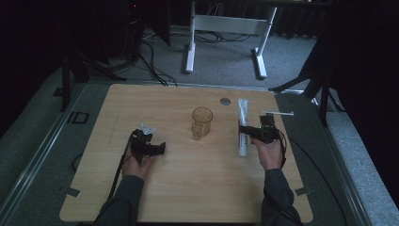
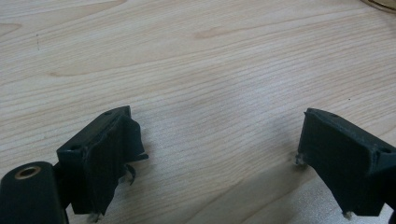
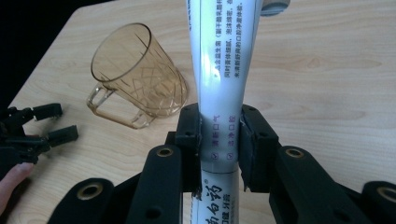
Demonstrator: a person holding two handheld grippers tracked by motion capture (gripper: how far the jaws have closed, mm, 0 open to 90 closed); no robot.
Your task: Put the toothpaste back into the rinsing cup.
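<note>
A white toothpaste tube with printed text lies lengthwise on the right half of the wooden table, its cap end pointing away from the person. My right gripper is shut across the tube's lower half. In the right gripper view both pads press on the tube and the right gripper is clamped around it. Whether the tube is lifted off the wood is unclear. An amber see-through cup with a handle stands at mid-table, left of the tube. My left gripper rests open and empty at the cup's left.
A thin white stick lies just behind the right hand. A small grey round disc sits near the table's far edge. The cup's rim peeks into the left gripper view's top right corner. White desk legs stand on the carpet beyond.
</note>
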